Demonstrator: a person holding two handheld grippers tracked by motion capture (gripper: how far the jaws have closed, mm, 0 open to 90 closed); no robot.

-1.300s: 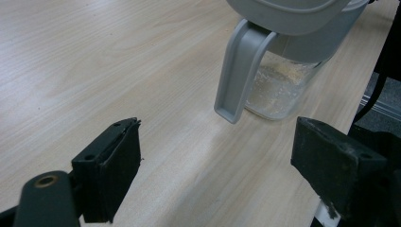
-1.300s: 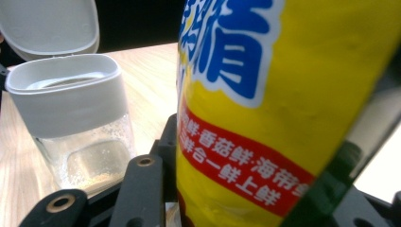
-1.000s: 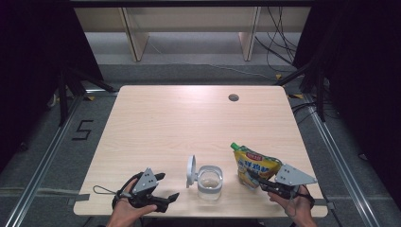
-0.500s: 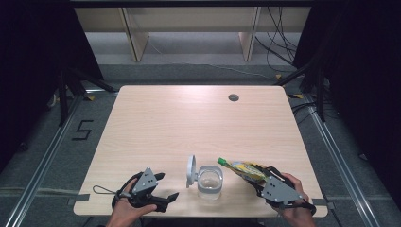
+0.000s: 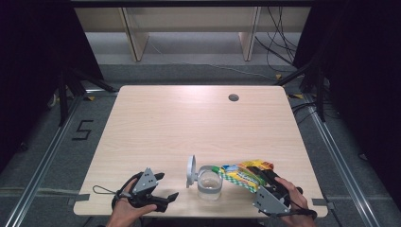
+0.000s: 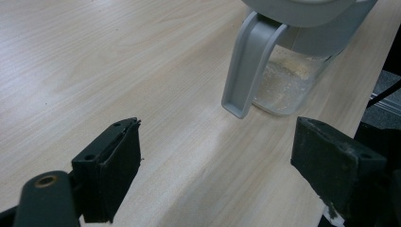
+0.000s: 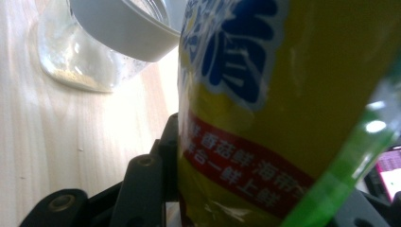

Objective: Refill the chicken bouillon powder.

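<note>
Tipping yellow printed seasoning pouch (image 5: 246, 173), clamped in right tool (image 5: 263, 182), toward clear lidded plastic jar (image 5: 208, 182) just ahead; risking spilling granules onto wooden surface (image 5: 189, 123). Resting left tool (image 5: 163, 188) apart, empty.

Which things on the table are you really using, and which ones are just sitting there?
In use:
- yellow pouch, clamped in the right tool and tipped toward the jar
- clear jar with its grey lid flipped open
- left tool, open, resting near the jar

Just there:
- round hole in the wooden table
</note>
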